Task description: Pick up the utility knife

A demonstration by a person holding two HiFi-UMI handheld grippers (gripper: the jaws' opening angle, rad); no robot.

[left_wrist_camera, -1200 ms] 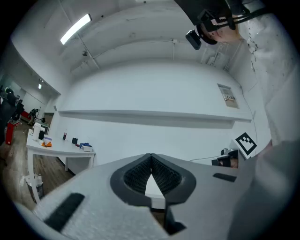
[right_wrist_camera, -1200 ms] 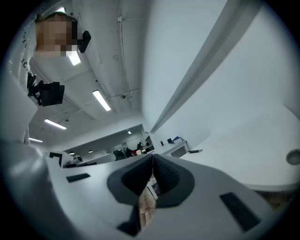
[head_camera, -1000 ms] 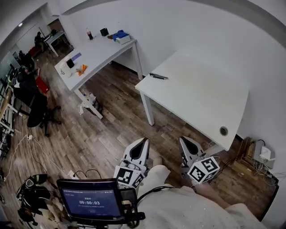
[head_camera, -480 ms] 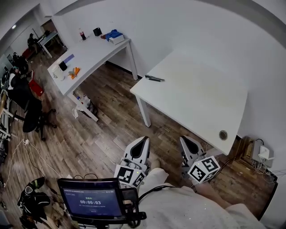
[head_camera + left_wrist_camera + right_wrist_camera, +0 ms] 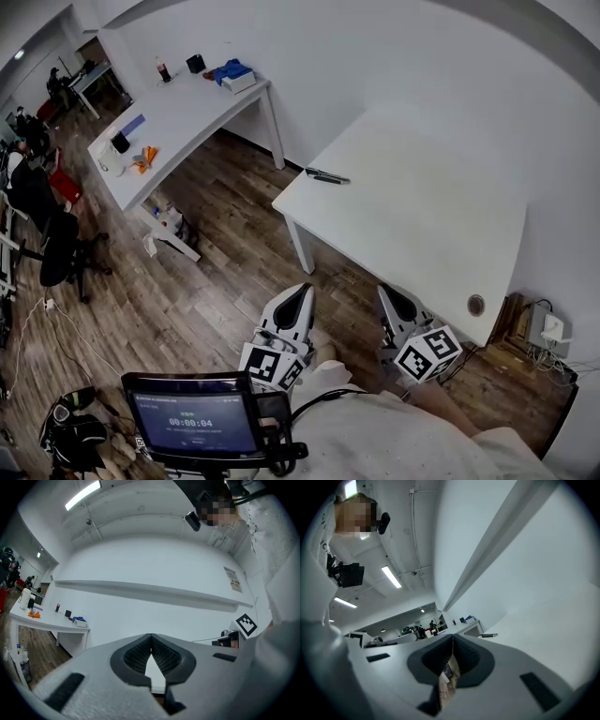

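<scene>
The utility knife [image 5: 327,176], dark and slim, lies near the far left edge of the white table [image 5: 422,206]; the right gripper view shows it small, as the knife [image 5: 489,635] on the tabletop ahead. My left gripper [image 5: 304,293] and right gripper [image 5: 385,292] hang side by side over the wooden floor, short of the table's near edge and well away from the knife. Both point forward and are shut with nothing between the jaws. In the left gripper view my left gripper [image 5: 150,637] faces a white wall. My right gripper [image 5: 452,637] looks along the tabletop.
A second white desk [image 5: 178,117] stands at the far left with a bottle, a blue item and small objects on it. Office chairs [image 5: 56,253] sit left of it. A tablet screen [image 5: 192,422] is at my chest. A cable hole [image 5: 476,305] marks the table's near right corner.
The table and the knife have drawn closer and lower in the head view as I move forward. Both grippers keep their place in the view and stay shut.
</scene>
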